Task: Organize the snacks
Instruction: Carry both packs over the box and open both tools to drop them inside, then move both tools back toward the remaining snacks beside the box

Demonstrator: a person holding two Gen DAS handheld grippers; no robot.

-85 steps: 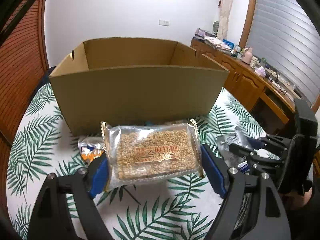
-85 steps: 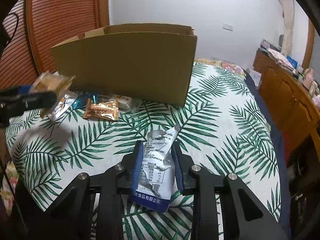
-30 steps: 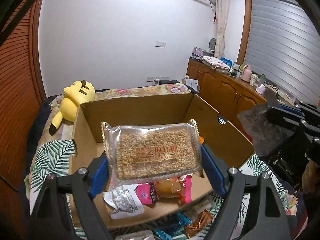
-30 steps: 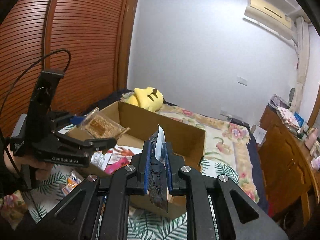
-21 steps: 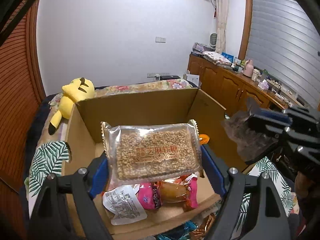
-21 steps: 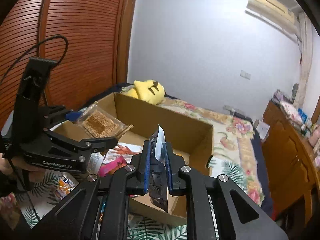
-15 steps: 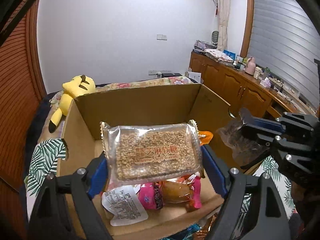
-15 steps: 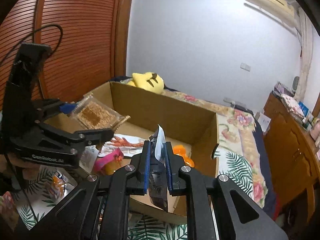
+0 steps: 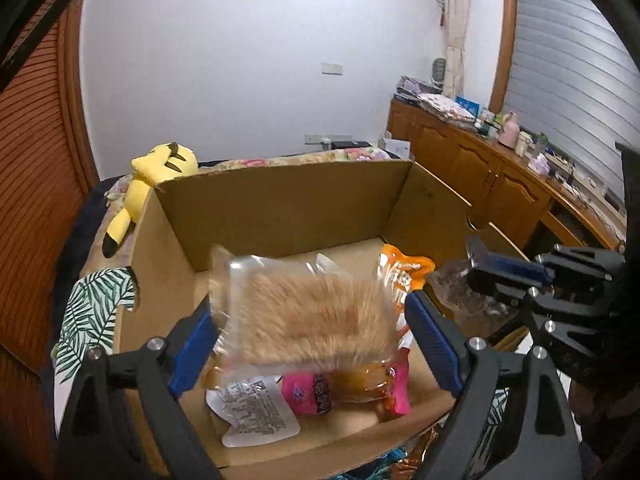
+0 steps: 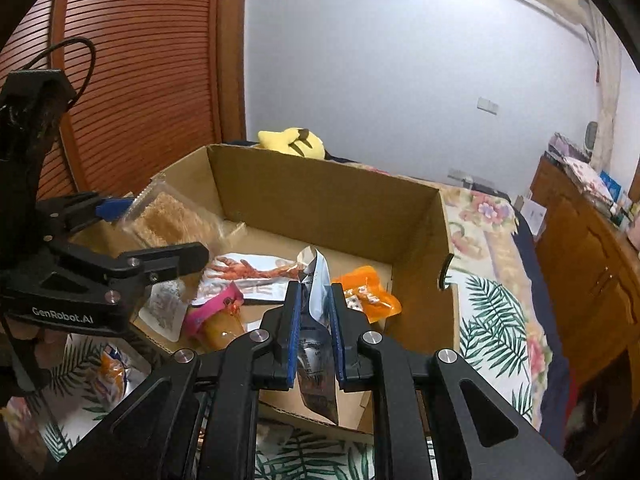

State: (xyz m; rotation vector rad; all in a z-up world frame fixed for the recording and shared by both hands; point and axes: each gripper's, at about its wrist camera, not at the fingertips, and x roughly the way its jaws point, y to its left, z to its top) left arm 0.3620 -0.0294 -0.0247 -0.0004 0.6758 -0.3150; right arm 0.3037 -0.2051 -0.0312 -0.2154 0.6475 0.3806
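An open cardboard box (image 9: 280, 168) (image 10: 320, 164) holds several snack packs: a pink one (image 9: 320, 392), a white one (image 9: 252, 412) and an orange one (image 10: 368, 296). My left gripper (image 9: 308, 308) (image 10: 158, 228) hangs over the box's left side, its jaws opening. The clear sesame candy pack (image 9: 312, 320) (image 10: 172, 216) is between them, motion-blurred and tilted, with a gap showing at each blue pad. Over the box's near right part, my right gripper (image 10: 315, 292) (image 9: 480, 264) is shut on a silver pouch (image 10: 316, 344) that stands on edge.
A yellow plush toy (image 9: 160, 168) (image 10: 292, 142) lies behind the box. The box stands on a leaf-print cloth (image 10: 492, 320), where more packets (image 10: 112, 368) lie at the near left. Wooden cabinets (image 9: 480, 184) run along the right wall. A hand (image 10: 24, 332) holds the left gripper.
The left jaws have spread and the sesame candy pack has come loose, tilting and blurring between them. The right gripper has sunk closer to the box with its pouch.
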